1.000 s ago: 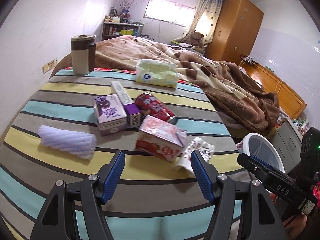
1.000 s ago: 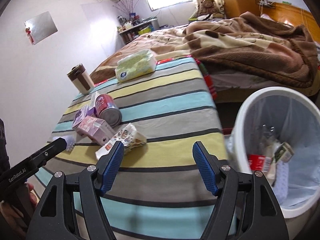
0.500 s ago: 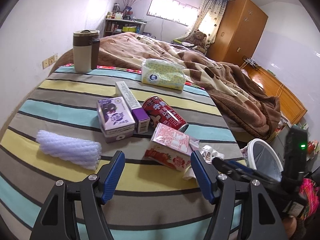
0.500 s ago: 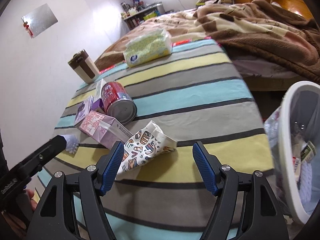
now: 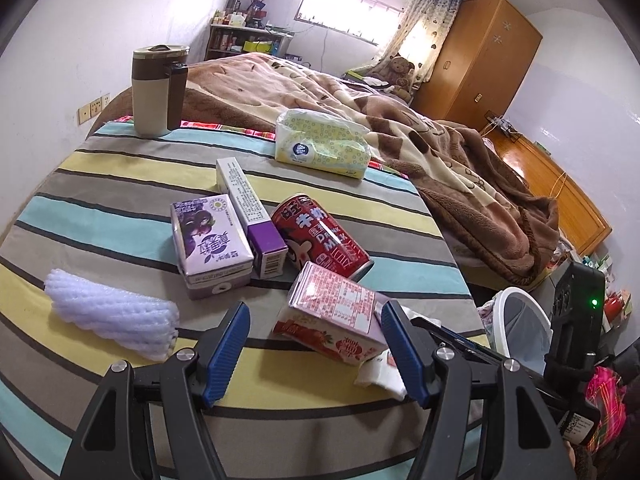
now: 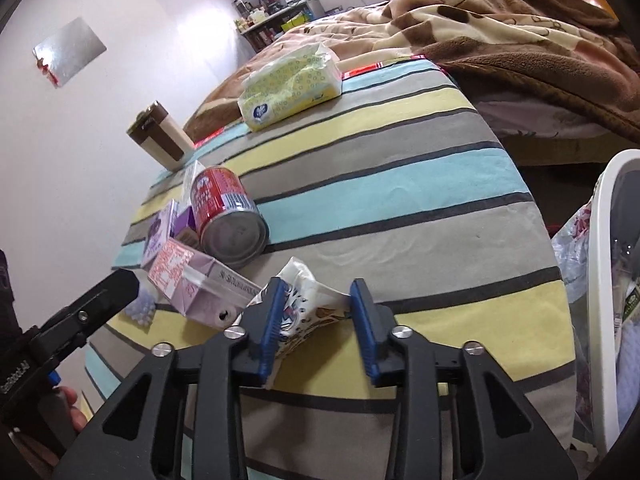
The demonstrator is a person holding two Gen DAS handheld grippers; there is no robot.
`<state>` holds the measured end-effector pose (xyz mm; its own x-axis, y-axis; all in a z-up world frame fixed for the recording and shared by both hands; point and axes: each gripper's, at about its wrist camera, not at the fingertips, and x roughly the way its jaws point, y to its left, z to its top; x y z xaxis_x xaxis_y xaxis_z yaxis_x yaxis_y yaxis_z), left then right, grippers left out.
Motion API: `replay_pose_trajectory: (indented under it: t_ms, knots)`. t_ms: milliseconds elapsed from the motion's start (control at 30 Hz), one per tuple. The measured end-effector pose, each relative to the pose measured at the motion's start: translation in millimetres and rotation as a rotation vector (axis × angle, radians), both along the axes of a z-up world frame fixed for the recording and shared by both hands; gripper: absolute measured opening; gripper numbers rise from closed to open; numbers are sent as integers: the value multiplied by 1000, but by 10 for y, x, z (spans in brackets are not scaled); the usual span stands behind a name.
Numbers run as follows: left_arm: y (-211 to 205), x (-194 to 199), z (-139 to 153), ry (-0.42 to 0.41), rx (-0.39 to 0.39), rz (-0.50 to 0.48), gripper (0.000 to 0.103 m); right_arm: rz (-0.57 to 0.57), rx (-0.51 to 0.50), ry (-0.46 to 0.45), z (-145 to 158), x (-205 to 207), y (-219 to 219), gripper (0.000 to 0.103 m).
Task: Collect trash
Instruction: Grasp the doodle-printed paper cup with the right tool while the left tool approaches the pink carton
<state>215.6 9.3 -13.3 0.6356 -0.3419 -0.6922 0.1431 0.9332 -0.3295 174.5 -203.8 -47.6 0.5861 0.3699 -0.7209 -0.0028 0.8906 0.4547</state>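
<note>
Two cartons, one red can (image 5: pixel 320 236) are counted; the crumpled patterned wrapper (image 6: pixel 308 304), half hidden, is straddled by the half-spread right claw (image 6: pixel 320 316); the left claw (image 5: pixel 316 348) is spread wide.

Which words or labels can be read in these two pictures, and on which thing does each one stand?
"MILK", in white letters, on the red can lying on its side; the large characters above it I cannot read surely.
"GenRobot.AI", partly cut off, on the left tool's black body in the right wrist view.
Too small or blurred: the print on the pink carton, the purple carton, the long white box, the tissue pack's round logo.
</note>
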Motion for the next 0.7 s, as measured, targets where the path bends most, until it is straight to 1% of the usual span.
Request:
replay_pose_trajectory:
  t_ms: [133,200,300,400,500,567,633,700]
  knots:
    - [-52,65,-2,11,-13,-3,68,3,-16,-14,31,8,-9,30]
    - [-73,93,-6,16,-16,0,68,-1,-39,-26,67,5,-48,30]
    - [-131,162,-22,28,-23,0,68,-22,-146,-63,193,-2,-128,30]
    - [-161,223,-59,44,-27,24,68,-27,-212,-80,270,51,-227,30]
    - [-202,283,-87,57,-24,41,68,-16,-302,-89,291,128,-250,30]
    - [-249,316,-102,61,-8,48,68,2,-319,-84,263,177,-266,30]
    - [-289,357,-131,74,-2,45,68,24,-322,-79,232,233,-254,30]
    - [-323,389,-162,90,-2,46,68,35,-347,-84,214,281,-230,30]
